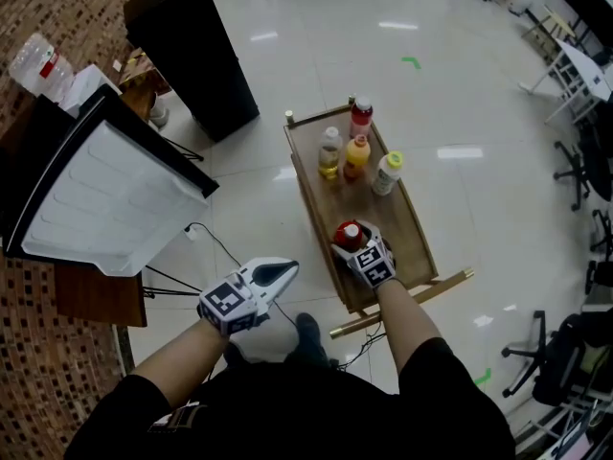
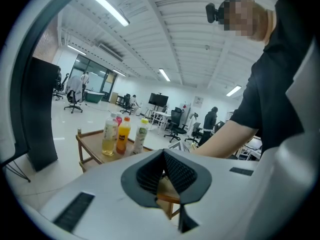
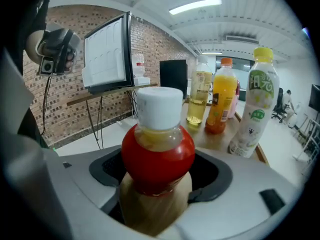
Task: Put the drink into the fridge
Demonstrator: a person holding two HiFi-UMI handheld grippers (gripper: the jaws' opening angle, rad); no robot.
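Observation:
A drink bottle with a red label and white cap stands upright at the near end of the wooden cart. My right gripper reaches around it from the near side. In the right gripper view the bottle sits between the dark pads, with a dark gap showing on its right, so my right gripper is open. My left gripper hangs over the floor left of the cart. Its jaws meet with nothing between them, so my left gripper is shut.
Further along the cart stand a pale yellow bottle, an orange one, a red-pink one and a white one with a yellow cap. A black-framed white door stands open at left. Cables lie on the floor; office chairs at right.

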